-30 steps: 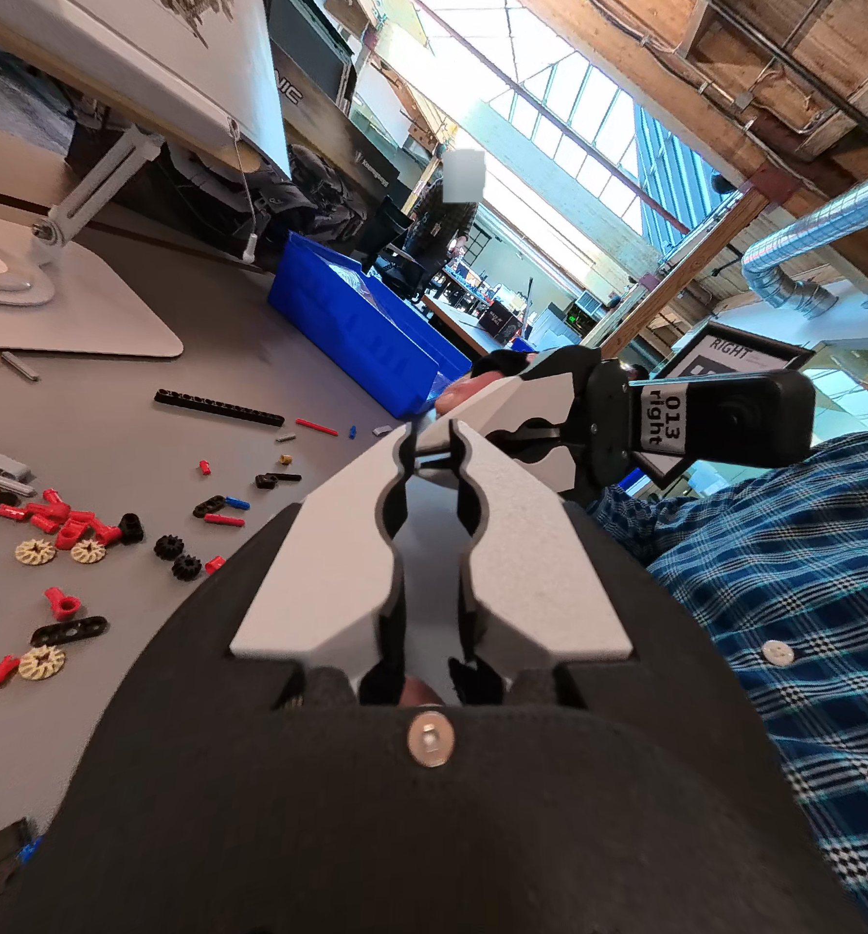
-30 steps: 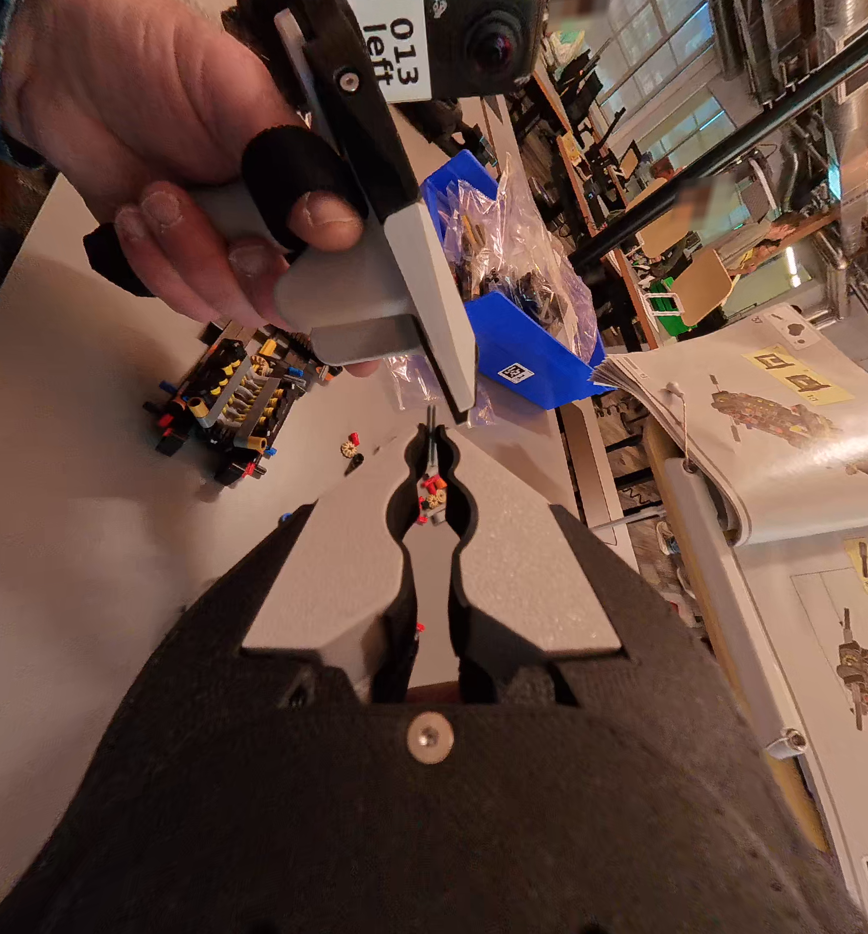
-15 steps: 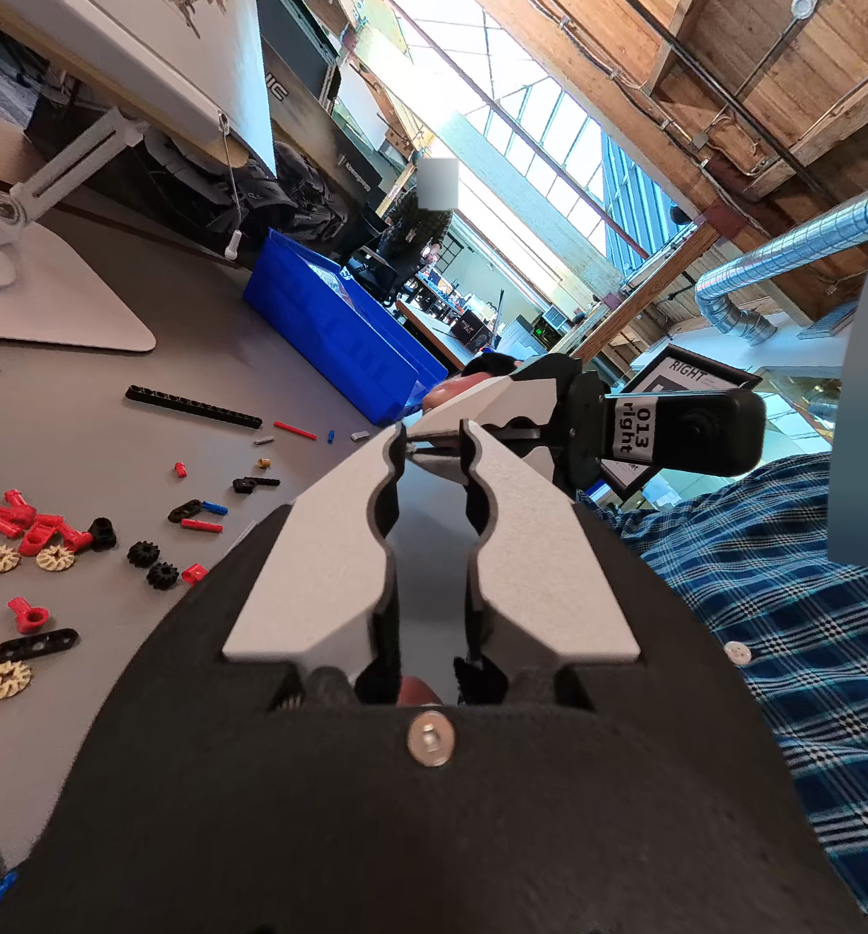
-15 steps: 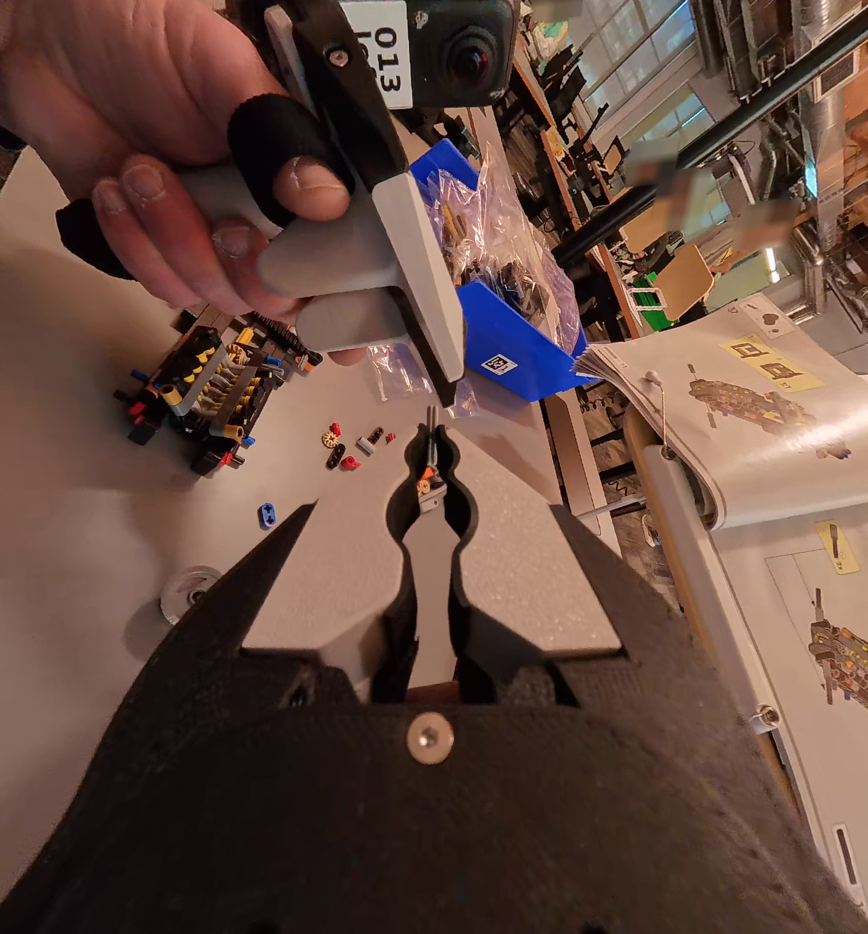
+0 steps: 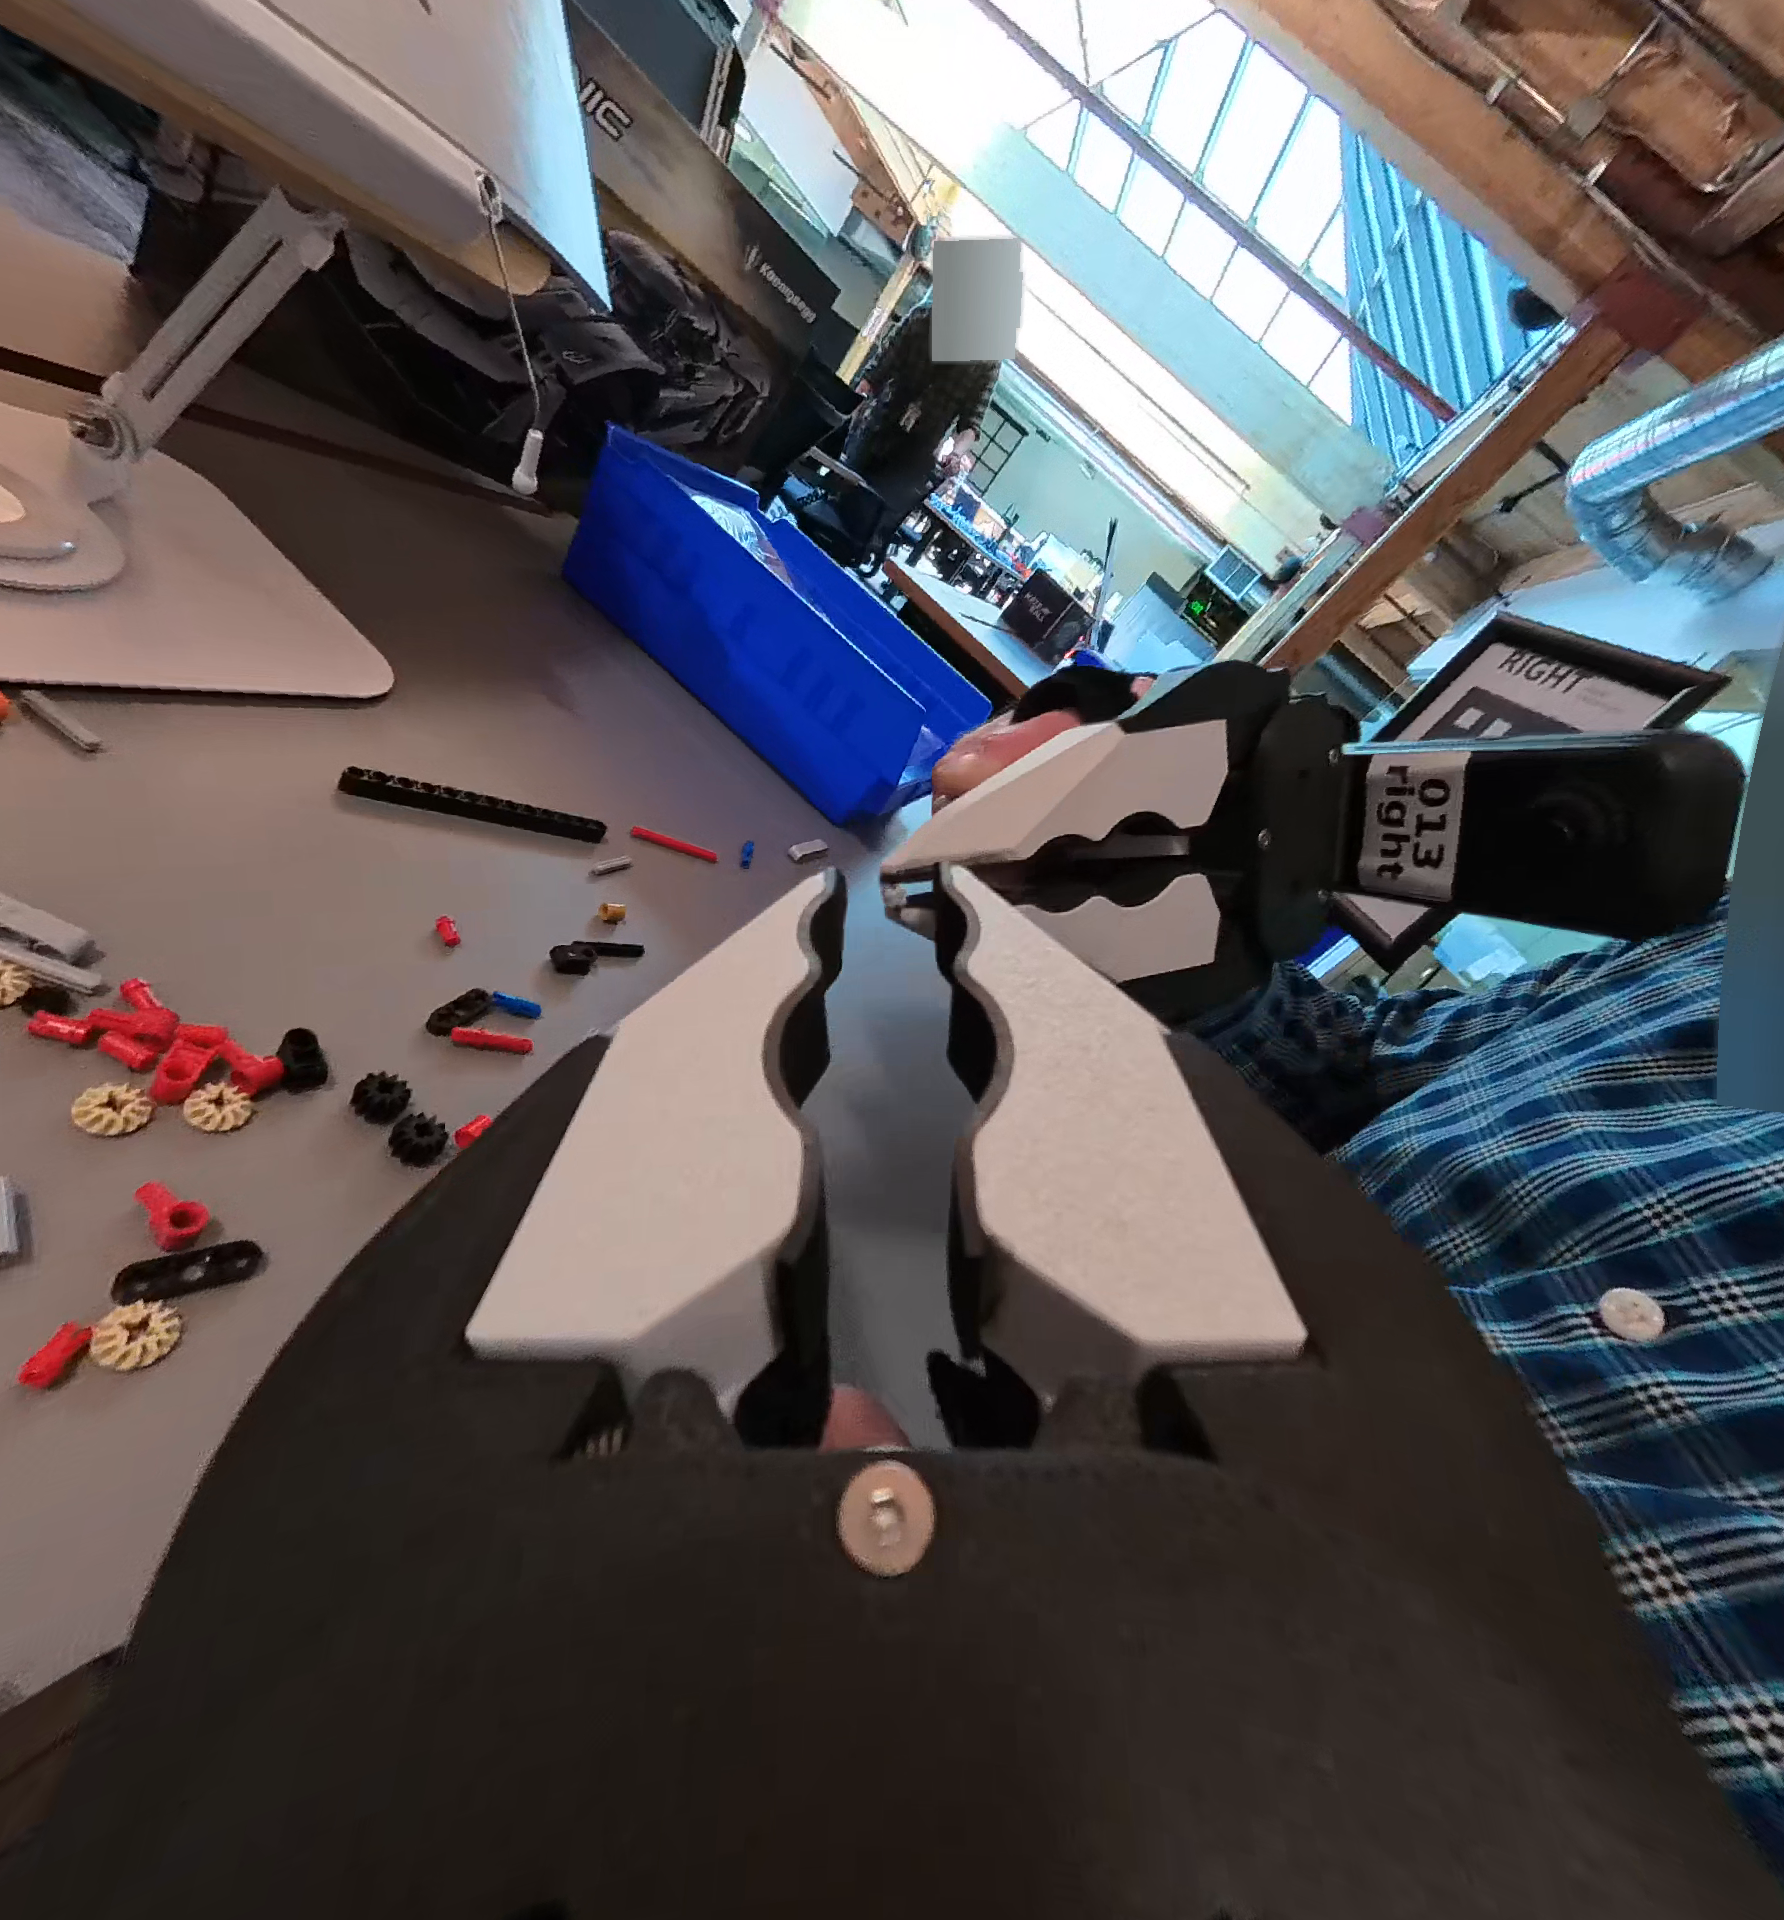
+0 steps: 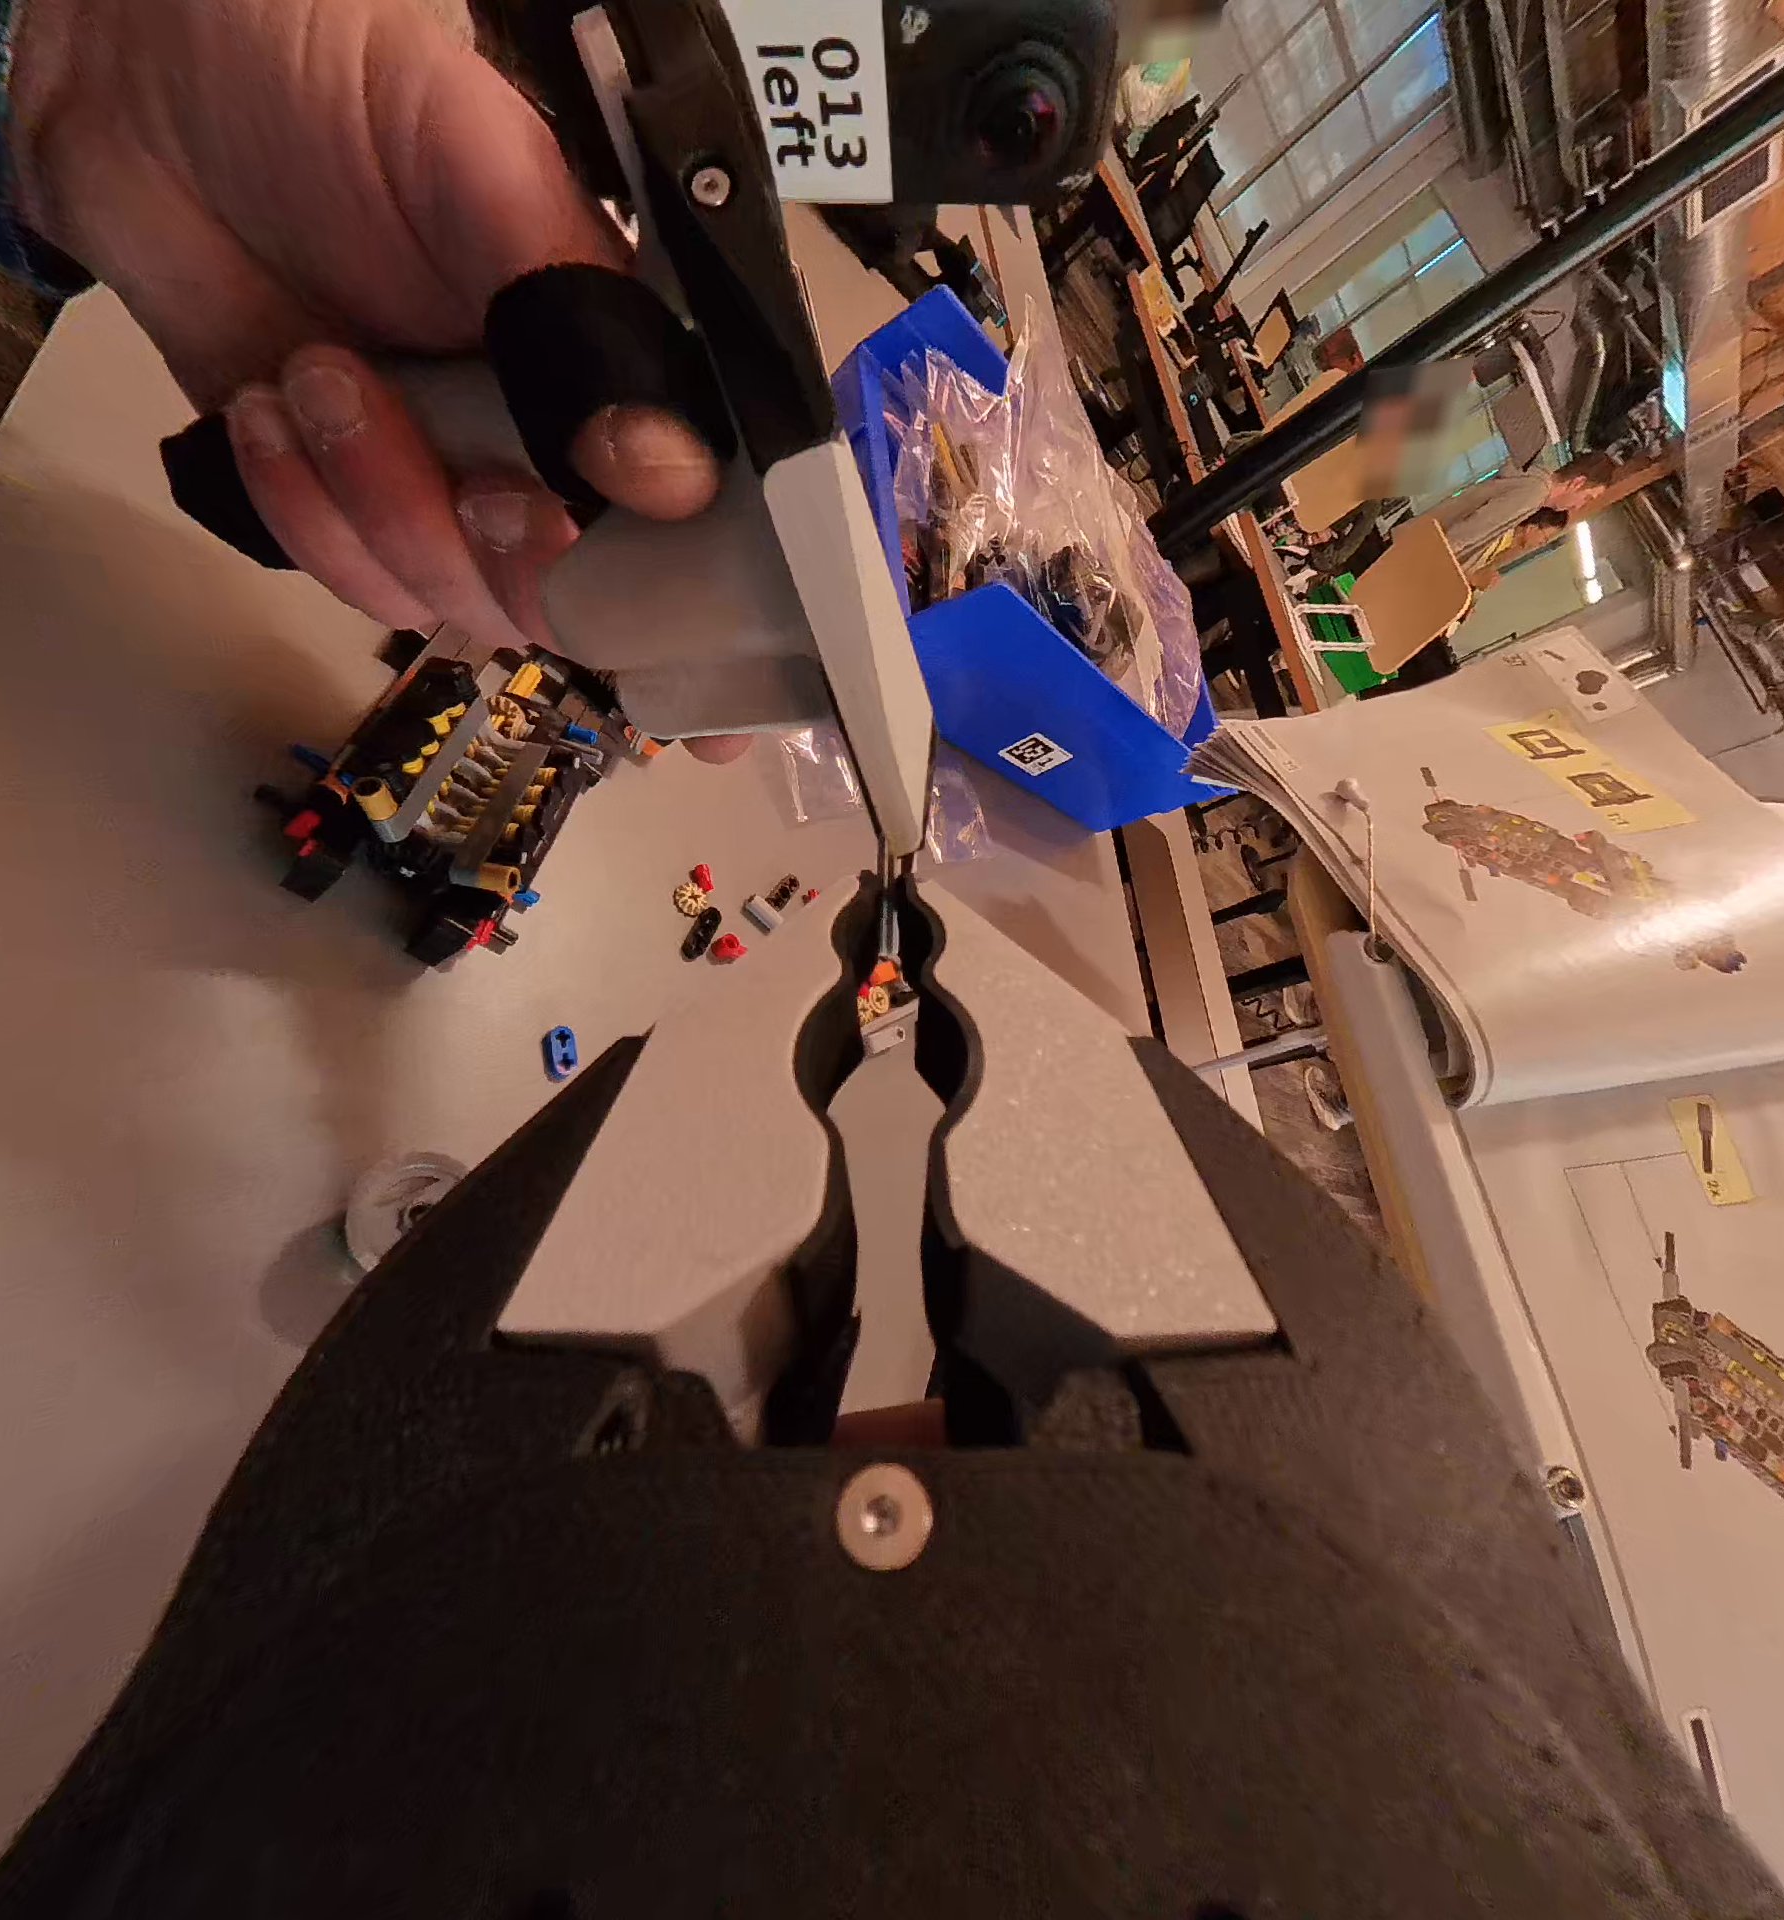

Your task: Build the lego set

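My right gripper [image 6: 893, 899] is shut on a thin grey axle [image 6: 885, 916] and holds it above the table. In the left wrist view the right gripper [image 5: 900, 875] comes in from the right, with its tip and the axle end [image 5: 903, 906] between my left gripper's fingertips. My left gripper [image 5: 893, 891] is open, its jaws a little apart on either side of that tip. In the right wrist view the left gripper [image 6: 903, 821] hangs just above the axle. A partly built lego assembly [image 6: 452, 790] sits on the table behind it.
Loose red, tan, black and grey pieces [image 5: 171, 1060] and a long black beam [image 5: 472, 805] lie on the grey table. A blue bin [image 6: 1033, 686] holds bagged parts. An open instruction booklet [image 6: 1542, 862] stands on the right. A small blue piece [image 6: 560, 1049] lies near.
My left gripper's jaws have opened from being closed at the axle. The right gripper has stayed shut on the axle. Both have shifted slightly over the table.
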The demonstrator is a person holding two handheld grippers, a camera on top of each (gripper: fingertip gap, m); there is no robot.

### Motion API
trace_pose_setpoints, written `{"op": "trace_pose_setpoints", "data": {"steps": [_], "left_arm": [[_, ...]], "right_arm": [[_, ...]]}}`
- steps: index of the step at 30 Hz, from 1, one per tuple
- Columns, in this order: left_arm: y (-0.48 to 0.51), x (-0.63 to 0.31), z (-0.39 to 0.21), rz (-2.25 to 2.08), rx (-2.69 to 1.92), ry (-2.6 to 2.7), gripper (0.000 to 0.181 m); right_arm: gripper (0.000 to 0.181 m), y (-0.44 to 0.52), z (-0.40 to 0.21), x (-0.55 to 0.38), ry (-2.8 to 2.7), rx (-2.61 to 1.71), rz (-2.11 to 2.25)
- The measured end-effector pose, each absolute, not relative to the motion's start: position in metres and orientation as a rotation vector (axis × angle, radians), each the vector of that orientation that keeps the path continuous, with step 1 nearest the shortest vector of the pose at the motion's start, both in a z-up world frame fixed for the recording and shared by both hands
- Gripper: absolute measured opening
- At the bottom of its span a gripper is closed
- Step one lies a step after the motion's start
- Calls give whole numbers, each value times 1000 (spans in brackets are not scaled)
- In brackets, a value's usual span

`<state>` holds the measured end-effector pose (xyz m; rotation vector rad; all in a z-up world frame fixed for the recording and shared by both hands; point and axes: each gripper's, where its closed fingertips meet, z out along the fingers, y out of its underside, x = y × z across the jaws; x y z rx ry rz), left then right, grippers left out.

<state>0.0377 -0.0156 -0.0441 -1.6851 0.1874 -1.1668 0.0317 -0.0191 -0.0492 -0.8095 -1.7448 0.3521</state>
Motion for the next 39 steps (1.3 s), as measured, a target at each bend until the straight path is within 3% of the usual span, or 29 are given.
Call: {"op": "trace_pose_setpoints", "data": {"steps": [6,19,39], "left_arm": [[-16,41,-46,-1099,-1695,227,2],[-14,32,-42,-1079,-1656,151,1],[-18,32,-33,-1170,-1611,119,1]], "right_arm": [[1,-21,-49,31,-1734,-821,373],[8,-16,-45,26,-1684,-844,335],[1,-17,-42,27,-1701,-859,379]]}}
